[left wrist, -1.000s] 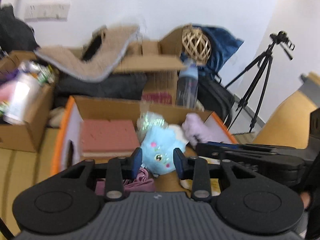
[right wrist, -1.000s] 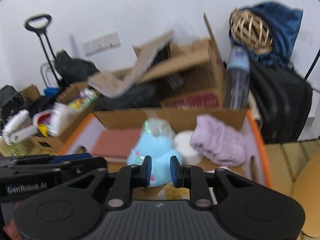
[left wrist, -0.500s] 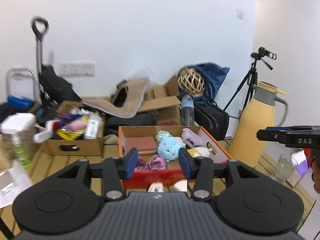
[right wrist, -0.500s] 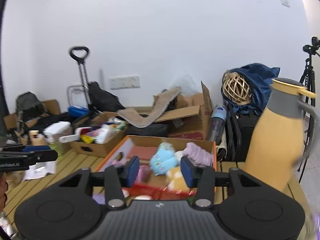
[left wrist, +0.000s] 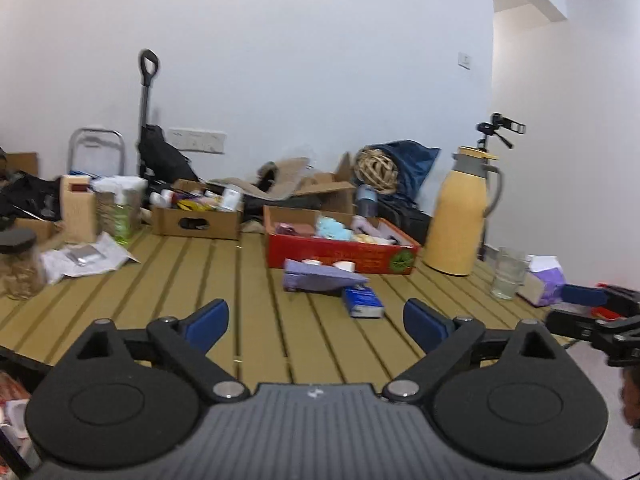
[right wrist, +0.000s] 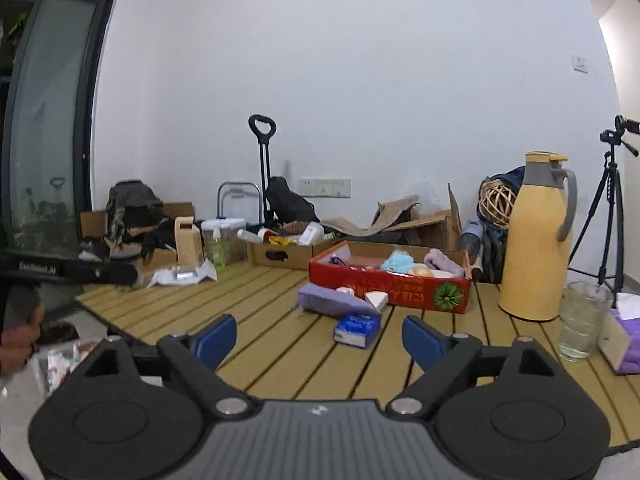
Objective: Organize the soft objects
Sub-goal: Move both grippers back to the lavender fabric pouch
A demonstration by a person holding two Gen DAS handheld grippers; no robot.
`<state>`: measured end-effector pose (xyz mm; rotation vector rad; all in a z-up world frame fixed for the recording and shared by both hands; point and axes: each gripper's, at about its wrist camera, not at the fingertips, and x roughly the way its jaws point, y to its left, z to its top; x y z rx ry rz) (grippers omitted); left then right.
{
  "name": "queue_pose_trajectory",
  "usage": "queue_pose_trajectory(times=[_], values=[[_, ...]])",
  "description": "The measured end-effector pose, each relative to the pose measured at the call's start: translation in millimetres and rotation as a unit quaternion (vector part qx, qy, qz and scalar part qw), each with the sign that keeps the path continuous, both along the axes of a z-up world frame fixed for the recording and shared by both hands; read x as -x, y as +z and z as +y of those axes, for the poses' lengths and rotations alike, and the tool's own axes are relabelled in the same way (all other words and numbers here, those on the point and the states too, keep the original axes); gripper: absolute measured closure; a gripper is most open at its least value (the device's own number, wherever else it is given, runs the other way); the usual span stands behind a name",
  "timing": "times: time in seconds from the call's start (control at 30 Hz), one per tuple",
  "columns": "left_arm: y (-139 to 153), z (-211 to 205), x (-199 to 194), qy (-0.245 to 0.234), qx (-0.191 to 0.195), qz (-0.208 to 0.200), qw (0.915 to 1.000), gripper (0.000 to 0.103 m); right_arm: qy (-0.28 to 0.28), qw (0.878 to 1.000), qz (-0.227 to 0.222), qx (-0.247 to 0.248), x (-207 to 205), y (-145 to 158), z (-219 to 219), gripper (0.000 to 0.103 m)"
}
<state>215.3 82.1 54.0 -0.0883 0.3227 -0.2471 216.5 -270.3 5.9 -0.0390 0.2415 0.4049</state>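
Slatted table (left wrist: 200, 280) now fills both views, red box (left wrist: 340, 254) far off, both claws opening, empty.

Ahead of you runs a plain white wall (right wrist: 360, 80), evenly lit, with a long socket strip (right wrist: 326, 187) low at your 12 o'clock and a small switch plate (right wrist: 579, 63) high at 2. A slatted wooden table (left wrist: 168, 280) fills the foreground. At 9 o'clock stands a dark-framed glass door (right wrist: 52, 120) (it reflects the room). A camera tripod (right wrist: 610, 208) stands at 3 o'clock, on pale floor.
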Motion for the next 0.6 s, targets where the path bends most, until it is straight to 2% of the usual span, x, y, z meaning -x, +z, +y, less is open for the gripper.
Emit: queue_pose_trajectory(times=[0.17, 0.3, 0.43, 0.53, 0.6], values=[[-0.3, 3.6, -7.8, 0.009, 0.016, -0.003, 0.9998, 0.007, -0.002, 1.0, 0.006, -0.024, -8.0, 4.0, -2.6, 0.014], [-16.2, -3.2, -35.4, 0.002, 0.028, 0.026, 0.9993, 0.007, -0.008, 0.998, 0.031, -0.044, -40.6, -6.7, 1.2, 0.014], [-35.2, -12.6, -96.2, -0.004, 0.057, 0.072, 0.9958, 0.011, -0.024, 0.996, 0.067, -0.058, -94.4, -22.6, 6.0, 0.015], [-45.0, -13.7, -153.9, -0.005, 0.095, 0.11, 0.9893, 0.014, -0.047, 0.995, 0.074, -0.039, -141.5, -31.1, 14.7, 0.016], [-51.4, -13.6, -192.6, -0.001, 0.118, 0.13, 0.9844, 0.014, -0.043, 0.994, 0.085, -0.048, -175.9, -34.2, 16.9, 0.018]])
